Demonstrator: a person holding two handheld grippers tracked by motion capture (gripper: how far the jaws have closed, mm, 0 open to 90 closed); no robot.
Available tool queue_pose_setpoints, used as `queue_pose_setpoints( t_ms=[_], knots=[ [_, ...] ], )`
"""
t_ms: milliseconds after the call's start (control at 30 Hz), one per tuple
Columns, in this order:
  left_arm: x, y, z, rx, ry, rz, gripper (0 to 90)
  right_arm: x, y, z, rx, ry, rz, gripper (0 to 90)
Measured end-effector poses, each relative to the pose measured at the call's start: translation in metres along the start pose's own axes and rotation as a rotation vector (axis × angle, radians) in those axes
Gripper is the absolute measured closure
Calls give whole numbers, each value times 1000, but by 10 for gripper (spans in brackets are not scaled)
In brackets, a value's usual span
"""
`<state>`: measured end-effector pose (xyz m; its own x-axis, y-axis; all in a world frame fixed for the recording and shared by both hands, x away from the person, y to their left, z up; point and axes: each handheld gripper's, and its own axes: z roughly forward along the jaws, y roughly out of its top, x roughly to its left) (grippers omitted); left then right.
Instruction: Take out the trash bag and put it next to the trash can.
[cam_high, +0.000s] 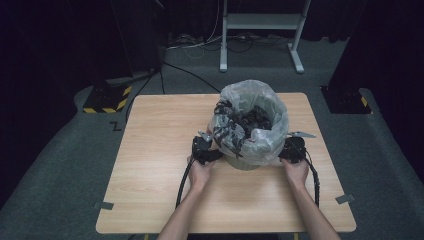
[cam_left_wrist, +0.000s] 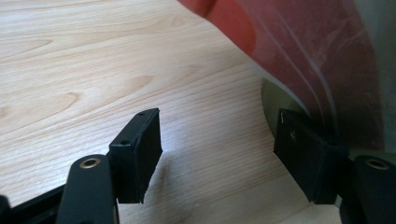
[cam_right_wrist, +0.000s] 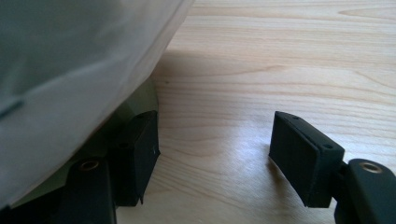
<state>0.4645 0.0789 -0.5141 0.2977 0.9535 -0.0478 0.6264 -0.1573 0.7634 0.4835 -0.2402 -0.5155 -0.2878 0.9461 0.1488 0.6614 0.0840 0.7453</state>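
A bin (cam_high: 245, 162) stands upright near the middle of the table (cam_high: 160, 150), its mouth facing up, lined with a translucent plastic bag (cam_high: 252, 107) folded over the rim; dark crumpled items (cam_high: 250, 120) lie inside. The left gripper (cam_high: 205, 149) and right gripper (cam_high: 294, 149) flank its base, jaws spread wide, gripping nothing. A metal stand (cam_high: 260, 22) occupies the floor beyond the far edge.

A wooden table (cam_high: 160, 165) stands on grey carpet (cam_high: 60, 165) in a dark room.
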Motion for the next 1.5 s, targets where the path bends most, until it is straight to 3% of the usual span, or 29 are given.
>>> queue_pose_setpoints(
  t_ms=[200, 333, 533, 700, 767, 867, 1067, 1233, 1333, 1367, 1500],
  knots=[
    [-10, 2, 6, -5, -9, 14, 317, -10, -8, -3, -4, -18, -8, 330],
    [-18, 8, 11, 31, -8, 56, 320, -15, -9, -7, -6, -35, 7, 331],
    [-28, 18, 18, 36, -4, 102, 319, -23, -9, -8, -13, -80, 33, 349],
    [-28, 18, 24, 56, -50, 69, 307, -27, -9, -9, -6, -117, 7, 326],
    [-25, 15, 24, 73, -76, 61, 262, -30, -11, -10, 6, -168, -22, 302],
    [-22, 12, 22, 87, -86, 54, 254, -34, -12, -11, 4, -195, -39, 280],
    [-5, 8, -1, 80, -107, 28, 251, -45, -15, -16, 8, -200, -29, 240],
    [15, 11, -35, 59, -121, -4, 253, -45, -17, -19, 7, -206, -39, 247],
    [21, 12, -46, 44, -121, -3, 256, -45, -18, -19, 6, -205, -36, 247],
    [26, 15, -57, 24, -137, 11, 256, -44, -19, -20, 7, -204, -37, 248],
    [33, 22, -71, -5, -168, 21, 252, -41, -21, -22, 7, -192, -47, 248]
  ],
)
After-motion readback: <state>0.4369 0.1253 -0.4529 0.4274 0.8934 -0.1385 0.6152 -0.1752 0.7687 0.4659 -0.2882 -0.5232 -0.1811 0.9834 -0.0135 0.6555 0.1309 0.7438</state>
